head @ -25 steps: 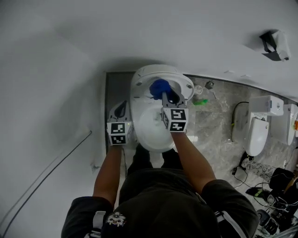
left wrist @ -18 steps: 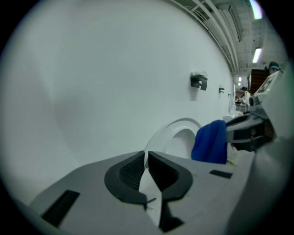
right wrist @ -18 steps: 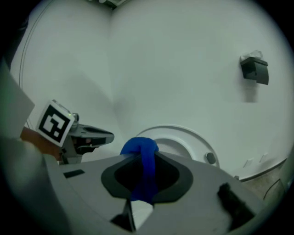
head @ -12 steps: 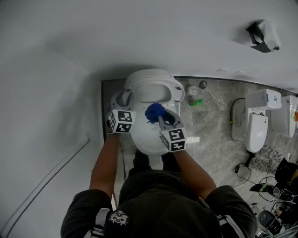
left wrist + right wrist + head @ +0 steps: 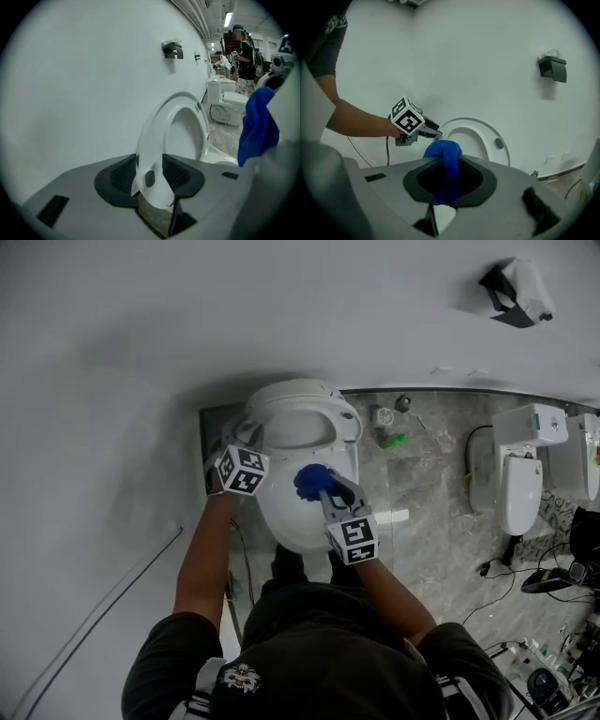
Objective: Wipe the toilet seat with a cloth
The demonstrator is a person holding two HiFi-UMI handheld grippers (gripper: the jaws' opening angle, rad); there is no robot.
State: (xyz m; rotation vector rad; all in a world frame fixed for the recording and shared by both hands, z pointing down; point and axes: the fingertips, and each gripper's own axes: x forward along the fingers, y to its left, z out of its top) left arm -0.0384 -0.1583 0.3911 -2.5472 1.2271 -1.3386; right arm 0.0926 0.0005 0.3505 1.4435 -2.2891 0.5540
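Pinched tight between the jaws of the right hand-held gripper point(image 5: 447, 165): a bunched blue cloth point(image 5: 449, 157), poised over the toilet bowl point(image 5: 286, 521). On the left hand-held gripper point(image 5: 150, 171), jaws partway apart and just now opening, with the rim of the raised toilet seat point(image 5: 157, 136) standing between the pads, none of it clamped. Cloth just off to the right of the left hand-held gripper, seat upright straight ahead of both.
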